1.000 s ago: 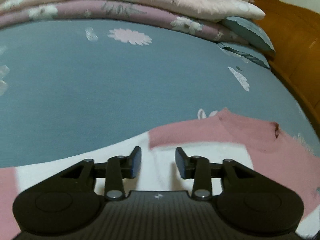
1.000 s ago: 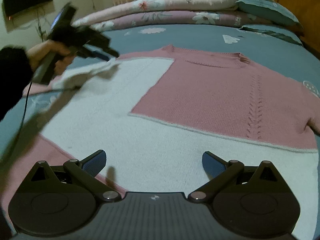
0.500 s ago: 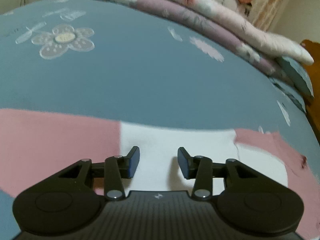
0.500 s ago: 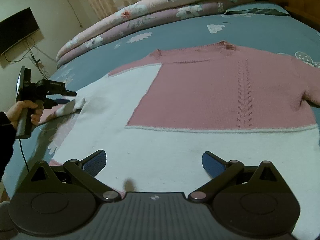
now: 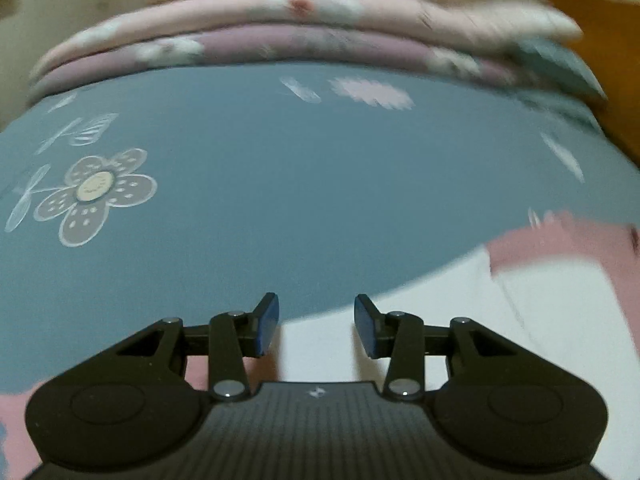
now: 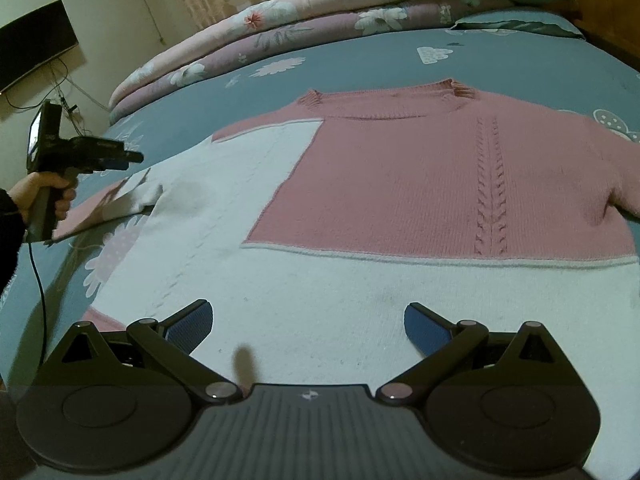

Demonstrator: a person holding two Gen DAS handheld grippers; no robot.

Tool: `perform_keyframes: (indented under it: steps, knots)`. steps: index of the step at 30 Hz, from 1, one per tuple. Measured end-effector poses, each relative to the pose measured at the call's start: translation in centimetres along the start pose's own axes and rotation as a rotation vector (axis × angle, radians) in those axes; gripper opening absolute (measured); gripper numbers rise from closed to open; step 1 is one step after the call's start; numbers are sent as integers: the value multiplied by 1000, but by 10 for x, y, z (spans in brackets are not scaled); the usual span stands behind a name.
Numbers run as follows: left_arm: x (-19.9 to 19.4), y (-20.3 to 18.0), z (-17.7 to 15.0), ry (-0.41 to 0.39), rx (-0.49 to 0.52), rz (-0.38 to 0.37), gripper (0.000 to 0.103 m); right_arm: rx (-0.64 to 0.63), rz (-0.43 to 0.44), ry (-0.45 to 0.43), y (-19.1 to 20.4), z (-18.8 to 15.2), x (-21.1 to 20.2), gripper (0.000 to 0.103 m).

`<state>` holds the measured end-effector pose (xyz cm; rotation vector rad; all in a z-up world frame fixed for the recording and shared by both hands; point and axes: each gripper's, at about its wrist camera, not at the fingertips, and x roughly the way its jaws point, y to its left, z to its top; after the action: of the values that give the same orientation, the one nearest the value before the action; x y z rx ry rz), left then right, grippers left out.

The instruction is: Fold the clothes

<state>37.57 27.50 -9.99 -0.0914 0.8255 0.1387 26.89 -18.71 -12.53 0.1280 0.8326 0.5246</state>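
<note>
Pink-and-white sweater [image 6: 400,184] lies flat on the bed [image 6: 360,60]; left hand-held gripper [image 5: 316,322] narrow, empty; right hand-held gripper [image 6: 308,324] wide, empty.

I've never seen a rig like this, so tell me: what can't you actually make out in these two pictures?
- Sweater: right sleeve cut off by the right wrist view's edge; hem hidden behind the right gripper.
- Left gripper: whether it touches the cloth, unclear.
- Quilts: pattern smeared by motion blur, left wrist view.

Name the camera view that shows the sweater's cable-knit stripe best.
The right wrist view: the sweater lies spread across the bed and the cable-knit stripe runs down its pink panel. The left wrist view catches only a blurred edge, no stripe.
</note>
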Motion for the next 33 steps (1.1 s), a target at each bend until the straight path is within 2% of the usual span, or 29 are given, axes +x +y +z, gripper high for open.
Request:
perform_keyframes:
  steps: [7, 9, 11, 12, 13, 14, 15, 16, 20, 23, 25, 26, 29, 30, 31, 33]
  knots:
    - [13, 4, -7, 75, 234, -9, 65, -20, -3, -5, 2, -1, 4, 103]
    - [16, 2, -7, 82, 274, -11, 67, -32, -7, -7, 3, -1, 5, 103]
    - [17, 6, -5, 101, 231, -41, 58, -45, -13, -8, 5, -2, 5, 103]
    - [16, 6, -5, 101, 225, -53, 49, -50, -16, -7, 6, -3, 6, 103]
    - [14, 5, -6, 96, 225, -59, 38, -53, -17, -7, 6, -3, 6, 103]
    - [12, 3, -8, 91, 225, -64, 31, -56, -18, -7, 7, -3, 6, 103]
    - [10, 1, -9, 86, 226, -68, 16, -54, -17, -7, 6, -3, 5, 103]
    - [8, -2, -11, 81, 230, -59, 8, -52, -15, -7, 6, -3, 5, 103]
    - [12, -16, -7, 53, 270, 32, 6, -31, -2, -9, 3, -3, 3, 103]
    - [20, -15, 0, 50, 207, 69, 7, -22, 3, -9, 2, -2, 3, 103]
    - [15, -16, 1, 49, 193, 84, 21, -21, 5, -7, 2, -2, 3, 103]
    - [10, -17, 1, 41, 191, 91, 22, -20, 6, -6, 1, -2, 3, 103]
    - [-17, -27, -3, -22, 165, 53, 31, -5, 15, -2, 0, 0, 2, 103]
    - [-26, -31, -5, -40, 159, 33, 37, 1, 18, -2, -1, 0, 1, 103]
    - [-30, -38, -10, -43, 160, -15, 45, 6, 20, -2, -1, -1, 1, 103]
    - [-37, -52, -18, -45, 166, -109, 49, 10, 21, -2, -1, -1, 1, 103]
